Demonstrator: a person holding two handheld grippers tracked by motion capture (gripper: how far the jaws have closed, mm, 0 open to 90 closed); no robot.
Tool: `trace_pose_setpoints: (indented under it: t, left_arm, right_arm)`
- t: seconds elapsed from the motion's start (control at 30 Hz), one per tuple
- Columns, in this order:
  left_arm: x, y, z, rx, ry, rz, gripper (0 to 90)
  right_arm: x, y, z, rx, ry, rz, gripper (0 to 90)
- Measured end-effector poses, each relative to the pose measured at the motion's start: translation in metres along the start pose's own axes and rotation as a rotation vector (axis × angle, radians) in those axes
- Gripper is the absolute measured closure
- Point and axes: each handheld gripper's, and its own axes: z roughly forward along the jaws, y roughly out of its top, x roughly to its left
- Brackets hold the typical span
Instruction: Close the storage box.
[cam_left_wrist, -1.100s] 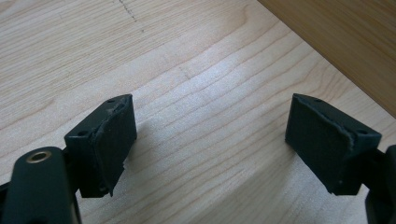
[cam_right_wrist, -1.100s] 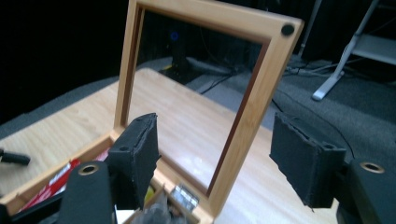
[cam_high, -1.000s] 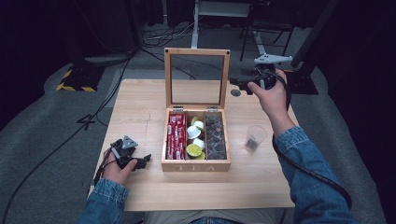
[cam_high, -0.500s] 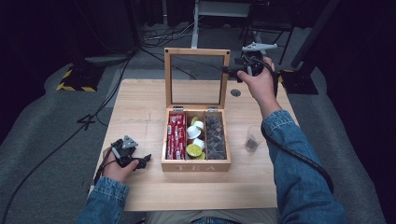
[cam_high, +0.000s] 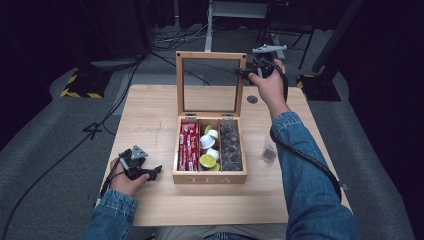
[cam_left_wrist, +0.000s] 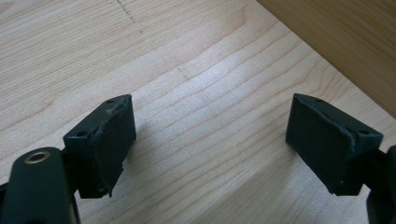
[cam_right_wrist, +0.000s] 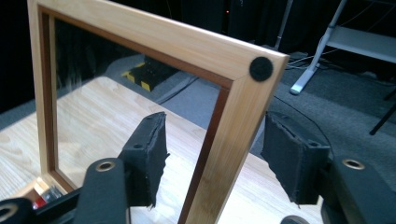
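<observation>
A wooden tea box (cam_high: 210, 177) stands mid-table with its glass-paned lid (cam_high: 210, 56) upright. Inside lie red packets (cam_high: 189, 145), white and lime capsules (cam_high: 207, 150) and dark capsules (cam_high: 231, 147). My right gripper (cam_high: 245, 70) is at the lid's upper right corner. Its jaws have just been closing and straddle the lid's side rail (cam_right_wrist: 224, 140); a gap shows at the left pad (cam_right_wrist: 152, 154), so it is open. My left gripper (cam_high: 152, 171) rests on the table left of the box, open, with bare wood between its pads (cam_left_wrist: 112, 140).
A small clear glass (cam_high: 268, 150) stands right of the box, close beside the right forearm. A dark round spot (cam_high: 252, 99) marks the table behind the box. Cables and stands lie on the floor beyond the table's far edge (cam_high: 150, 86).
The right hand has moved left and away from the person, from beside the lid to its upper right corner, and its jaws have narrowed around the rail. The left hand has stayed put.
</observation>
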Motion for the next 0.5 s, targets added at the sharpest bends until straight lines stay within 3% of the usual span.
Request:
trace_pose_setpoints:
  t: [0.13, 0.3, 0.5]
  left_arm:
    - [0.0001, 0.0, -0.0001, 0.001, -0.001, 0.0, 16.3]
    - [0.0001, 0.0, 0.0, 0.001, -0.001, 0.001, 16.3]
    - [0.0001, 0.0, 0.0, 0.001, -0.001, 0.0, 16.3]
  right_arm:
    - [-0.0041, 0.0004, 0.0022, -0.014, -0.008, 0.033, 41.7]
    - [-0.0067, 0.0033, 0.0041, -0.014, -0.033, 0.023, 43.8]
    - [-0.0062, 0.0052, 0.0075, -0.016, -0.015, 0.021, 51.1]
